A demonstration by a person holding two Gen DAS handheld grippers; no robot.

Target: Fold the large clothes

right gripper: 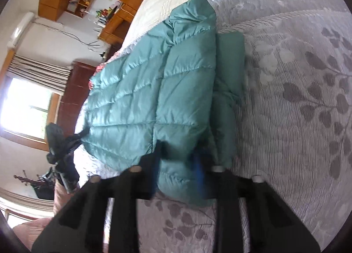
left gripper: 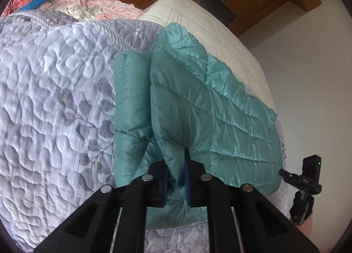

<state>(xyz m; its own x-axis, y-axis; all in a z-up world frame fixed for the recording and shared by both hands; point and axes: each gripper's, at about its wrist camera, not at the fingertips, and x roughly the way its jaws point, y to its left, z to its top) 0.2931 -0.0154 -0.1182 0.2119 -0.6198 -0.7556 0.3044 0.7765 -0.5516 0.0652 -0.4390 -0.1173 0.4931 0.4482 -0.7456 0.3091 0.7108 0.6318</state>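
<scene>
Both pinching the near hem of a teal puffer jacket (left gripper: 198,107) lying ahead on the bed (left gripper: 55,98), the left hand-held gripper (left gripper: 176,169) and right hand-held gripper (right gripper: 178,165) are seemingly starting a lengthwise fold, needing an even lift forward next.

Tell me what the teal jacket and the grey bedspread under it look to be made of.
Teal jacket: likely thin nylon or polyester shell over puffy fill, judging by the satin sheen and stitched, bulging channels. Grey bedspread: seems quilted woven fabric, matte, with raised wavy stitching and a darker leaf print; the exact fibre cannot be told.
</scene>
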